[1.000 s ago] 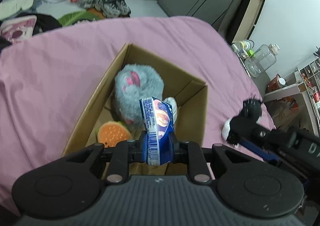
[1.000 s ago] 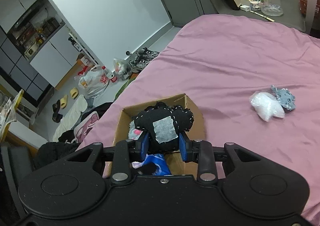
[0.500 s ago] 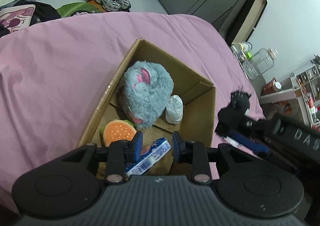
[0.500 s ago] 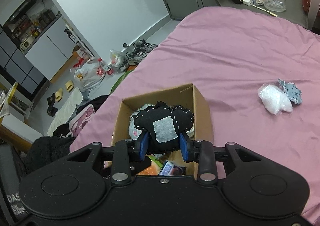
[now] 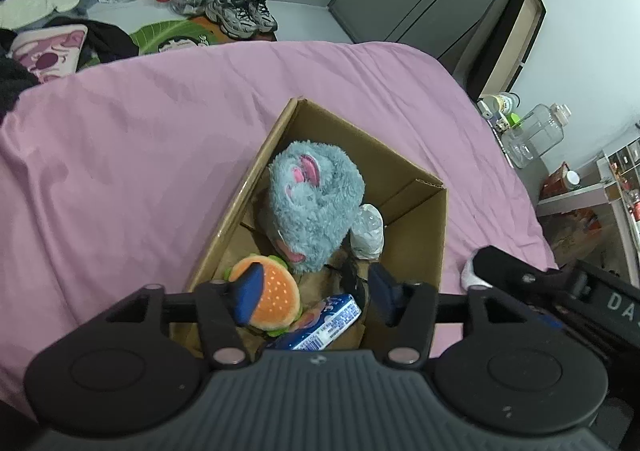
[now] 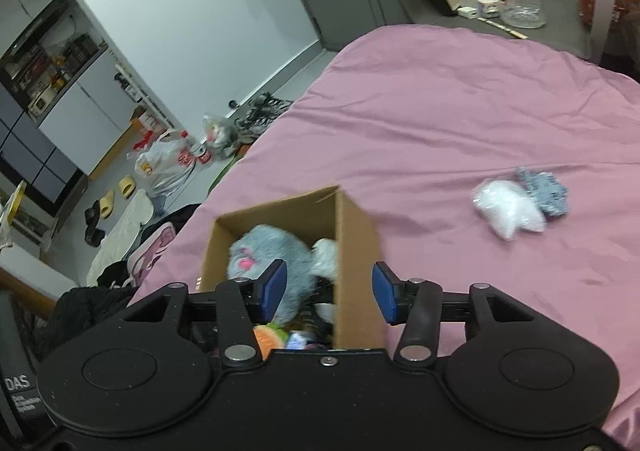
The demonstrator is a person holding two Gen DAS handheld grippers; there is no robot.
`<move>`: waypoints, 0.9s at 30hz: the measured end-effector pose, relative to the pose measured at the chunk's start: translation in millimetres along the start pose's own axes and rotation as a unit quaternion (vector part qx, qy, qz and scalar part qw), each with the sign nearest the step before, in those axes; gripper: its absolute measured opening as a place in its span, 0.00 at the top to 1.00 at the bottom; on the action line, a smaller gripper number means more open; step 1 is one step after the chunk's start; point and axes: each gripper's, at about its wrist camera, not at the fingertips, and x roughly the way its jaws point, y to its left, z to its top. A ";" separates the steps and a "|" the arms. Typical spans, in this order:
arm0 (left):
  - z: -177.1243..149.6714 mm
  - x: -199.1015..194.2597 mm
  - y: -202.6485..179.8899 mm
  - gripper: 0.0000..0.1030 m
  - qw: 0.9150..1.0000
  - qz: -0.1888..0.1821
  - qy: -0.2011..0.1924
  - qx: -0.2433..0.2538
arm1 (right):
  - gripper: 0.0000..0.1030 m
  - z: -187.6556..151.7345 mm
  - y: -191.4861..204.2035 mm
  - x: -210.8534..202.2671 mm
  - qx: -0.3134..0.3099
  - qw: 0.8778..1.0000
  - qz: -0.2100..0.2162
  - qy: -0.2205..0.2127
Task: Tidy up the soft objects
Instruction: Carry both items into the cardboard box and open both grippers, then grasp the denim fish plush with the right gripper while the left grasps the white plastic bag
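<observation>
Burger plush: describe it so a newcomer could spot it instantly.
On the pink bed stands an open cardboard box. At its near end, below the big grey fluffy toy and beside a blue packet, lies the burger plush: the only orange thing, round, dotted, green-edged.

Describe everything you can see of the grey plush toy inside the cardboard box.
The grey plush toy is the largest item in the cardboard box. Its fur looks long, fluffy and blue-grey, with pink patches on top and one near its lower edge. It lies slumped against the box's left wall. A burger plush sits next to its lower end, and a white plastic-wrapped bundle presses on its right side. No tool touches it.
</observation>
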 end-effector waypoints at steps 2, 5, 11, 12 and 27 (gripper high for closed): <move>0.7 -1.9 -4.2 0.37 1.000 0.005 -0.004 0.009 | 0.50 1.2 -9.5 -2.7 0.002 1.000 -0.005 -0.001; 0.8 -5.0 -11.6 0.30 1.000 0.011 -0.015 0.024 | 0.48 2.5 -22.0 -6.0 0.004 1.000 -0.010 -0.005; 1.6 -7.7 -25.1 0.28 0.999 0.023 -0.020 0.045 | 0.40 4.1 -45.5 -11.8 0.011 1.000 -0.014 -0.014; 1.6 -8.1 -28.2 0.28 0.998 0.025 -0.021 0.049 | 0.39 4.4 -49.3 -12.7 0.012 1.000 -0.014 -0.016; -4.2 -6.6 -88.7 0.28 0.995 0.023 -0.028 0.095 | 0.35 19.9 -107.8 -17.9 0.044 0.998 -0.004 -0.039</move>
